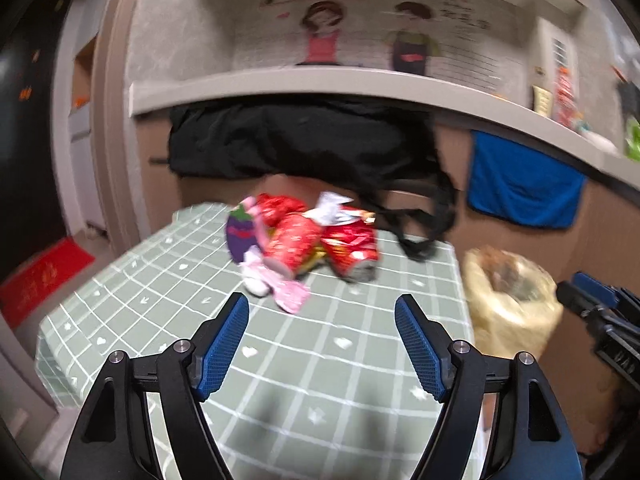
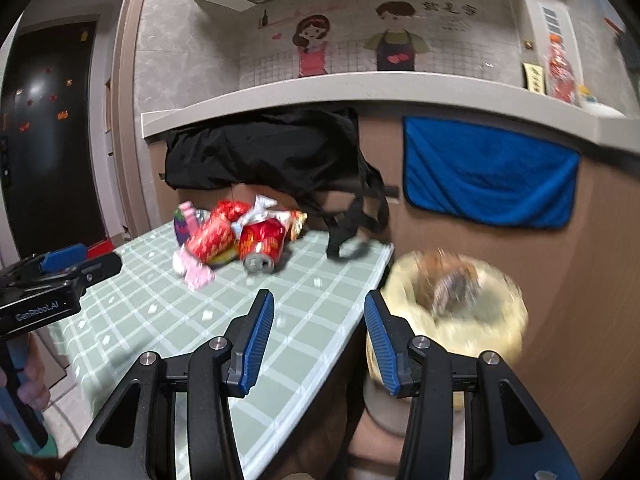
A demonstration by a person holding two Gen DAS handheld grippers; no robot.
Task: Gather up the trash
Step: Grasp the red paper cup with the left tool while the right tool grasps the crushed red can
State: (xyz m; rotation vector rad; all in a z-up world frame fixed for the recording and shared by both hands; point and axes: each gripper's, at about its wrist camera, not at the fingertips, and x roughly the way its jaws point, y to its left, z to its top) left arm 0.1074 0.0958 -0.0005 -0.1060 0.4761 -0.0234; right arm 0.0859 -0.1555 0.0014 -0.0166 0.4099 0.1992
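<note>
Both tools hang above a small counter (image 1: pixel 132 304) covered with a pale green cloth gridded in white, and nothing has been picked up, so I judge this to be the approach that opens the task.

The left hand-held gripper (image 1: pixel 322 312) has its blue ribbed pads spread wide with only cloth between them. The right hand-held gripper (image 2: pixel 319 312) is parted somewhat less widely and is likewise empty; it sits over the counter's right edge.

The trash lies in one heap (image 1: pixel 304 240) toward the far end of the counter, at about 12 o'clock from the left tool and 11 o'clock from the right. It includes:

- a crushed red drink can (image 2: pixel 262 244) lying on its side, grey end toward the camera
- crumpled red foil snack wrappers (image 1: pixel 292 240)
- a purple packet (image 1: pixel 240 236) at the heap's left
- pink-and-white wrappers (image 1: pixel 288 292) on the near side
- a scrap of white paper (image 1: pixel 330 204) on top

Just off the counter, at 2 o'clock from the left tool, stands a round bin lined with a yellowish plastic bag (image 1: pixel 512 300), some brownish waste already inside; it is blurred. A black bag (image 2: pixel 272 152) is slumped behind the heap, its straps (image 2: pixel 352 220) trailing onto the cloth near the can.

The next move, as I read it, calls for a forward reach to the nearest piece, probably the pink wrappers or the can, closing on one item alone, then carrying it right to the bin. The straps lie close enough to the can to snag.
</note>
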